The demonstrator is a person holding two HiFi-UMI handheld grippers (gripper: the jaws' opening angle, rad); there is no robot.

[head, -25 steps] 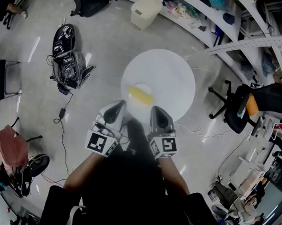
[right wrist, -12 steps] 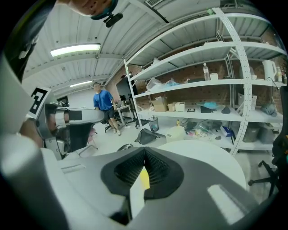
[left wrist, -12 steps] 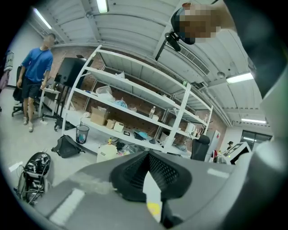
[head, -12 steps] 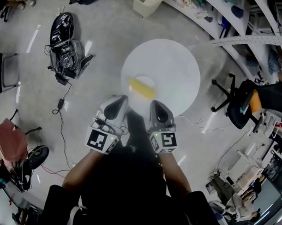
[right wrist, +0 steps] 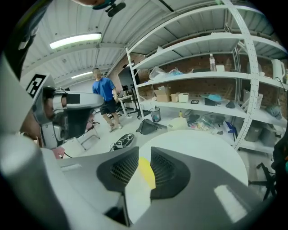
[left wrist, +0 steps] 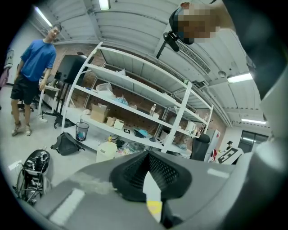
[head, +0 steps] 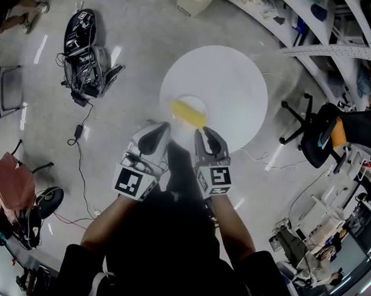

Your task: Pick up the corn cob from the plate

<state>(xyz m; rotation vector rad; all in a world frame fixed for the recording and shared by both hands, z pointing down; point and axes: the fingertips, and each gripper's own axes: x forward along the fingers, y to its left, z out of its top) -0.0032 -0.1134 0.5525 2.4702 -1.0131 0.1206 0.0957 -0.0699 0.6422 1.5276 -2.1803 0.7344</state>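
Yellow corn cob lies on a round white plate, toward the near-left part of a round white table. In the head view the plate is white on white, so we can barely trace its rim. Both grippers sit at the table's near edge, just short of the cob, left gripper beside right gripper, and neither holds anything. In the left gripper view, the left gripper has its tips together. Only a thin wedge behind them stays clear, showing white surface and a scrap of the cob. In the right gripper view, the right gripper has its jaws a little apart. The cob and the white plate show through that gap, but we can't judge how far past the tips the cob lies. Most of the cob is blocked by the jaw bodies in both gripper views. The person's dark-sleeved arms fill the lower head view, each gripper carrying a marker cube. A black bag with tangled cables lies on the grey floor to the left, and a black office chair is off to the right. A person in a blue shirt stands near white metal shelving, whose contents are too small to name.
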